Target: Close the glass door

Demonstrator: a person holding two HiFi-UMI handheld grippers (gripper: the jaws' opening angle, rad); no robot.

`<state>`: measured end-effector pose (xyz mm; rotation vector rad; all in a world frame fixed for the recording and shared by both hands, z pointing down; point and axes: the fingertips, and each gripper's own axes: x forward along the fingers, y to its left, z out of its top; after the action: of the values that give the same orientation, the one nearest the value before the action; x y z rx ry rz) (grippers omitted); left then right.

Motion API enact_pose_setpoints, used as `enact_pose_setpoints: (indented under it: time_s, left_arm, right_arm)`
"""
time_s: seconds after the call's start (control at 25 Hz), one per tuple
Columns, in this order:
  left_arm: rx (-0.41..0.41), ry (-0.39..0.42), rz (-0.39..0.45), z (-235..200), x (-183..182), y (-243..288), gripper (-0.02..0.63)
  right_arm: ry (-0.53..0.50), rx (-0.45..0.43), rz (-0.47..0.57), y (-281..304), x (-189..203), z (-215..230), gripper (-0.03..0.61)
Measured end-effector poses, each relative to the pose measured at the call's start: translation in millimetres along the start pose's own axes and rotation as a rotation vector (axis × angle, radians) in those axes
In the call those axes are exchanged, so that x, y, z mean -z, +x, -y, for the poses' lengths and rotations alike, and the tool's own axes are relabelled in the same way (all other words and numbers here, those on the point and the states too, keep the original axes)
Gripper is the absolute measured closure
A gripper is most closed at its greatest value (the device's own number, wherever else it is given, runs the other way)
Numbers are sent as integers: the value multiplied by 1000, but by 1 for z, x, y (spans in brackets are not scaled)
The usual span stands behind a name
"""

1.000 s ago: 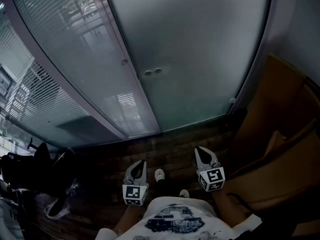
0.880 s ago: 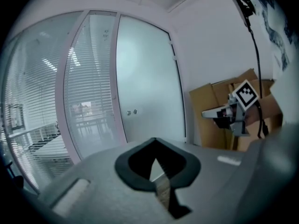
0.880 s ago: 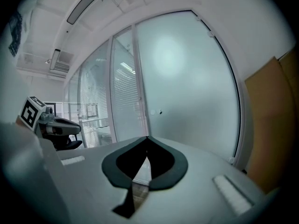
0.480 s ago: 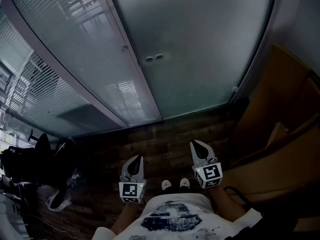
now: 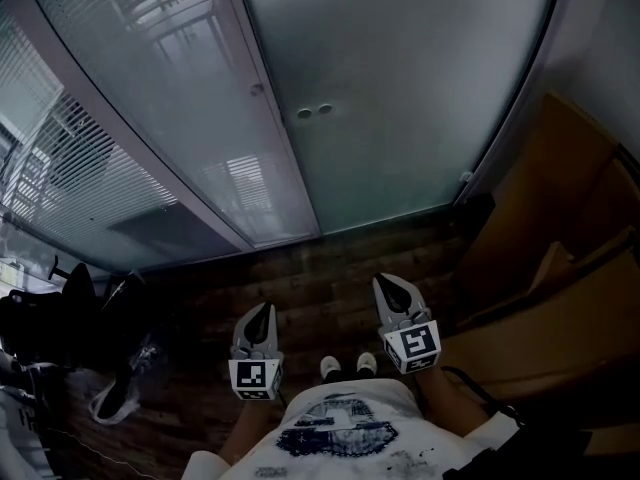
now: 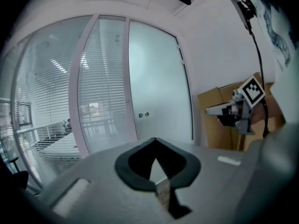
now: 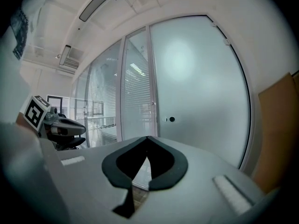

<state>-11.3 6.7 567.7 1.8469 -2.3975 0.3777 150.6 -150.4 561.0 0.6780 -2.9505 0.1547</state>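
Wood floor (image 5: 330, 268), one glass door (image 5: 400, 98), left hand-held gripper (image 5: 258, 313), right hand-held gripper (image 5: 387, 286), both closed

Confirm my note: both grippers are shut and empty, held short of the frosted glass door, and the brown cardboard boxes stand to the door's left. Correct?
Not quite. The cardboard boxes stand to the right of the frosted glass door, not its left, as the head view shows. The rest holds: the left gripper and the right gripper are both shut, empty and short of the door.

The frosted grey glass door (image 5: 400, 98) is running past the head view's top edge, the brown cardboard box (image 5: 560, 228) past its right edge.
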Motion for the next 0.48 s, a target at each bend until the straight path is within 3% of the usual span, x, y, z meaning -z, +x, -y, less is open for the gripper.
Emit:
enact_pose_setpoints:
  time_s: [0.48]
  left_arm:
    - [5,-29,25,-18,5,-2,614]
  right_arm:
    - [-17,26,9,4,-4,-16,571]
